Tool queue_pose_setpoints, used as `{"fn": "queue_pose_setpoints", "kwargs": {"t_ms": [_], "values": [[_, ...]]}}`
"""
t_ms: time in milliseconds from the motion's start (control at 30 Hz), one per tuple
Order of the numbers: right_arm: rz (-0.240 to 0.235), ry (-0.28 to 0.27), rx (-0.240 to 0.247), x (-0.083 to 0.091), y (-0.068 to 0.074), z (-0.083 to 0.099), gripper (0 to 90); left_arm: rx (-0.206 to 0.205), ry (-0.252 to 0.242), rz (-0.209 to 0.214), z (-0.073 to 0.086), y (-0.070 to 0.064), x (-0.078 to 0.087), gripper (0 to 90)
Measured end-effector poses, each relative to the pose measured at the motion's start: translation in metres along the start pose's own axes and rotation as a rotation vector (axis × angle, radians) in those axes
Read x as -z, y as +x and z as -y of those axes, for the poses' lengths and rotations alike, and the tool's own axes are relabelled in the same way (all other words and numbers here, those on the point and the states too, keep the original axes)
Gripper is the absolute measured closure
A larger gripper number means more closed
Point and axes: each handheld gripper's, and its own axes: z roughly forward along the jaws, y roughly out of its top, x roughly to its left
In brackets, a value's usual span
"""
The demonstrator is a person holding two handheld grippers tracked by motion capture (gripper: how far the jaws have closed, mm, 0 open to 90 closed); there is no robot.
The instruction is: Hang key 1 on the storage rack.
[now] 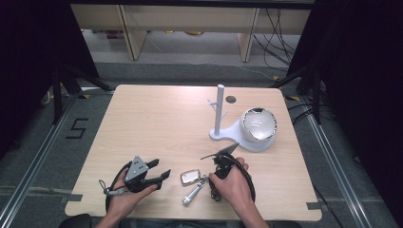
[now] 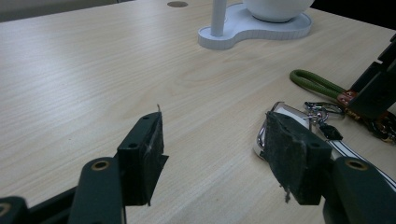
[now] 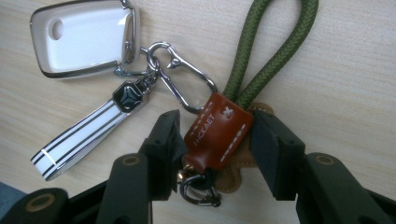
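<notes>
Spreading across the near part of the wooden surface [image 1: 157,123], well short of the white hook stand [image 1: 219,111] with its bowl [image 1: 259,124], the key bunch lies flat: white key fob [image 3: 81,39], striped strap [image 3: 79,140], steel carabiner [image 3: 180,77] and green cord loop [image 3: 266,51] joined at a brown leather tab [image 3: 217,135]. The right gripper [image 3: 215,140] straddles that tab with jaws narrowed, seemingly just touching it, while the left gripper [image 2: 215,158] hangs wide and empty beside the fob. If the tab is pinched only at its rounded edge it may slip out on lifting, and the dangling fob could swing and snag.
</notes>
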Motion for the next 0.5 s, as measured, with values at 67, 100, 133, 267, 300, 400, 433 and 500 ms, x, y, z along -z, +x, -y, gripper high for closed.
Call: {"fn": "queue_pose_setpoints", "kwargs": {"t_ms": [67, 100, 133, 267, 300, 400, 433, 500], "values": [[0.018, -0.002, 0.007, -0.0009, 0.0022, -0.0001, 53.5, 0.000, 0.001, 0.002, 0.0002, -0.0002, -0.0003, 37.7], [0.032, -0.026, 0.010, -0.0012, 0.0034, 0.0004, 53.5, 0.001, 0.000, 0.003, 0.0003, -0.0002, -0.0004, 37.6], [0.051, -0.011, 0.024, -0.0016, 0.0029, -0.0002, 53.6, 0.000, 0.000, 0.003, 0.0004, -0.0001, -0.0004, 37.6], [0.051, 0.008, 0.038, -0.0028, 0.0046, 0.0001, 57.3, 0.004, -0.001, 0.005, 0.0009, 0.0002, -0.0004, 37.6], [0.032, 0.013, 0.047, -0.0024, 0.0030, 0.0002, 58.6, 0.004, -0.001, 0.005, 0.0010, 0.0003, -0.0004, 37.6], [0.052, 0.013, 0.065, -0.0008, 0.0008, 0.0008, 60.4, 0.004, -0.003, 0.005, 0.0011, 0.0003, -0.0004, 37.6], [0.062, 0.014, 0.059, -0.0013, -0.0006, 0.0008, 60.7, 0.004, -0.003, 0.006, 0.0011, 0.0005, -0.0005, 37.6], [0.015, 0.016, 0.058, -0.0006, -0.0037, 0.0009, 61.1, 0.004, -0.003, 0.004, 0.0013, 0.0006, -0.0006, 37.6]]}}
